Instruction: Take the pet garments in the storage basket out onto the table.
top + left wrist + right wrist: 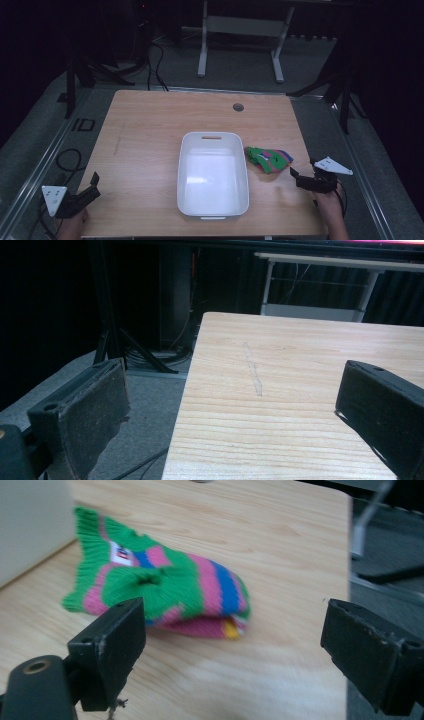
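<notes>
My left gripper (93, 184) idles at the table's (145, 125) near-left corner, jaws spread on nothing. The white tub (213, 207) sits mid-table toward the near edge, and the striped knit piece (267, 158), probably a folded sock, lies just off its right wall. My right gripper (296, 176), jaws wide apart, faces it; I should straddle the thick fold and pinch both layers squarely.

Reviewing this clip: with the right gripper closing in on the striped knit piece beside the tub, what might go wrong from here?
The folded striped knit piece is soft and layered, so the open right gripper may pinch only the top fold and let it unroll. It lies close to the white tub, so a jaw could nudge the wall.
</notes>
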Motion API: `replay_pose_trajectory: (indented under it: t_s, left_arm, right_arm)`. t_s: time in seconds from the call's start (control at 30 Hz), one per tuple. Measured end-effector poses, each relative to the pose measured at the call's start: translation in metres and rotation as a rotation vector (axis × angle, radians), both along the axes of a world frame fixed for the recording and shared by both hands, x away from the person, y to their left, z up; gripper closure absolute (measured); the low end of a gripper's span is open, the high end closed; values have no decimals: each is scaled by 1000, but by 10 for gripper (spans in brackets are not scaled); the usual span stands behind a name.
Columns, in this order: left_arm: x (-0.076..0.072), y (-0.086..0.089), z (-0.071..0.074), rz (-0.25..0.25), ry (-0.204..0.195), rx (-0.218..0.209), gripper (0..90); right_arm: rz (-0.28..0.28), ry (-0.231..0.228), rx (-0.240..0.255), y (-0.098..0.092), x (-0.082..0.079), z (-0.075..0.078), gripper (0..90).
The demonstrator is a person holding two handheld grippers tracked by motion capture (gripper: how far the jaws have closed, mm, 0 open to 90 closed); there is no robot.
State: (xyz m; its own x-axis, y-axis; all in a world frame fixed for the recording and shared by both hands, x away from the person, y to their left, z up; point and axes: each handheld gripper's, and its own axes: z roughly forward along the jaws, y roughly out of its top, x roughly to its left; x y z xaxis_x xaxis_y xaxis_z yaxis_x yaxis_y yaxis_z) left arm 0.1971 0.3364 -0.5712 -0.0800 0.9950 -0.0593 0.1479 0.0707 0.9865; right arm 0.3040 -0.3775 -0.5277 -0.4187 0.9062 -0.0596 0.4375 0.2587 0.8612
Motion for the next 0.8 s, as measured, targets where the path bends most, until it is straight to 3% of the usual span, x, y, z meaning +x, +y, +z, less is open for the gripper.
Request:
replay_pose_trajectory:
  t_s: [0.23, 0.27, 0.53, 0.8]
  left_arm:
    - [0, 0, 0, 0, 0, 0, 12]
    - [0, 0, 0, -1, 0, 0, 12]
    - [0, 0, 0, 0, -2, 2, 12]
    - [0, 0, 0, -1, -1, 4, 12]
  right_arm:
    - [-95, -23, -17, -3, -18, -15, 107]
    - [-137, -38, -8, -5, -24, -19, 107]
    - [-258, -93, -7, -9, -40, -27, 107]
    - [-313, -159, 45, -17, -50, -28, 107]
